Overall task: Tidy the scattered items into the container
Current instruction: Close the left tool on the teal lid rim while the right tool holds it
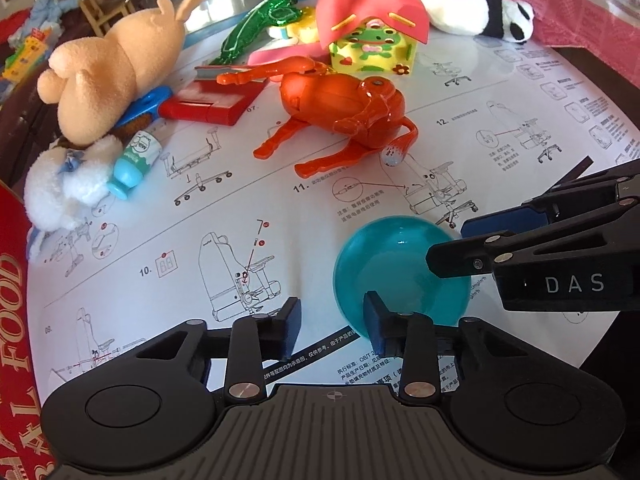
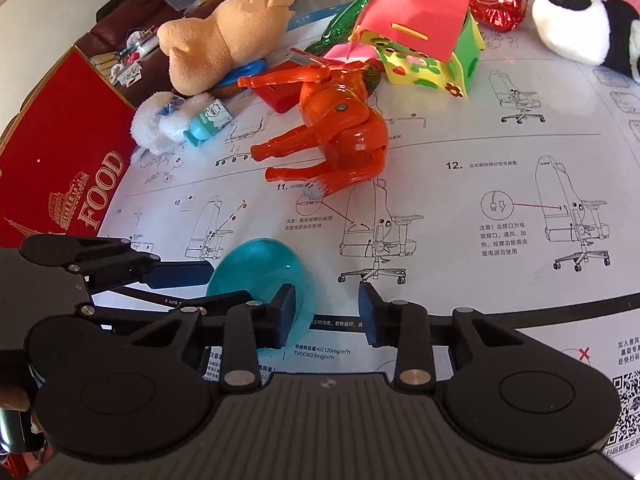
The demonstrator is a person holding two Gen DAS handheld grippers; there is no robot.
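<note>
While both grippers hover low over the printed instruction sheet [image 1: 248, 208], the translucent teal plastic half-shell [image 1: 400, 268] lies between them; left gripper [image 1: 332, 330] and right gripper [image 2: 326, 312] stand apart, clamping nothing.

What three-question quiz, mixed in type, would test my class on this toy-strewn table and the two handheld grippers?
1. True or false: the teal ball is clamped between the fingers of the left gripper.
2. Which toy lies just beyond the ball? A. a toy car B. the orange plastic animal C. a wooden spoon
3. Which English word can be read on the red box?

Key: 1. False: the ball sits beside the fingers, outside their gap. 2. B. 3. FOOD.
</note>
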